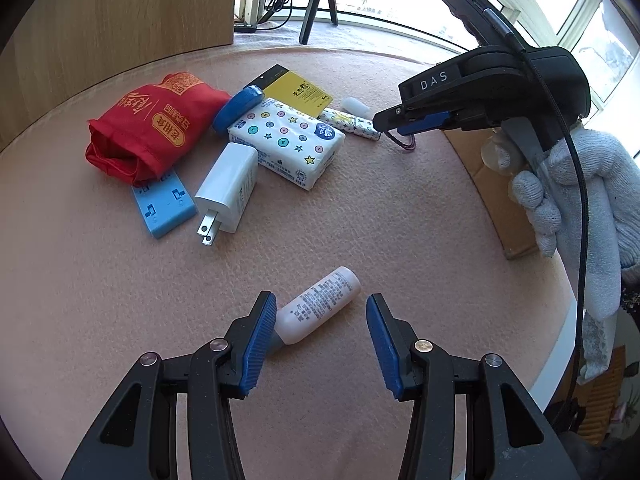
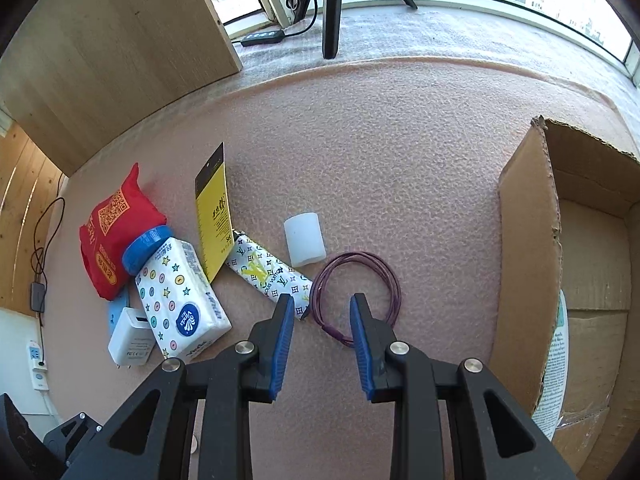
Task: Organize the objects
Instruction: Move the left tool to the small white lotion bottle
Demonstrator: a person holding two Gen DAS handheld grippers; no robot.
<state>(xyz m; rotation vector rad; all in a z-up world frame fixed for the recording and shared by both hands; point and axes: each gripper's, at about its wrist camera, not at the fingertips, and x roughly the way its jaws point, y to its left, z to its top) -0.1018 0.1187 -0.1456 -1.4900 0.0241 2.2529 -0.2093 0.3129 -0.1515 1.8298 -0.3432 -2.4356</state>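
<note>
A pink felt-covered bench carried everything, with an open cardboard box at its right edge. Toward the back left lay a huddle of things: a red folded cloth bag, a tissue pack printed with stars and buttons with a blue round lid leaning on it, a yellow card package, a white wall charger lying prongs forward, and a light blue flat case partly under the bag. Beside these lay a monogram-printed lighter, a small translucent white cap and a coiled purple cable.

The left hand-held gripper stood wide apart, gripping nothing, with a small white labelled bottle lying tilted between its fingers, its neck touching the left pad. The right hand-held gripper, held in a white knitted glove, was partly spread and empty, poised over the cable coil.
</note>
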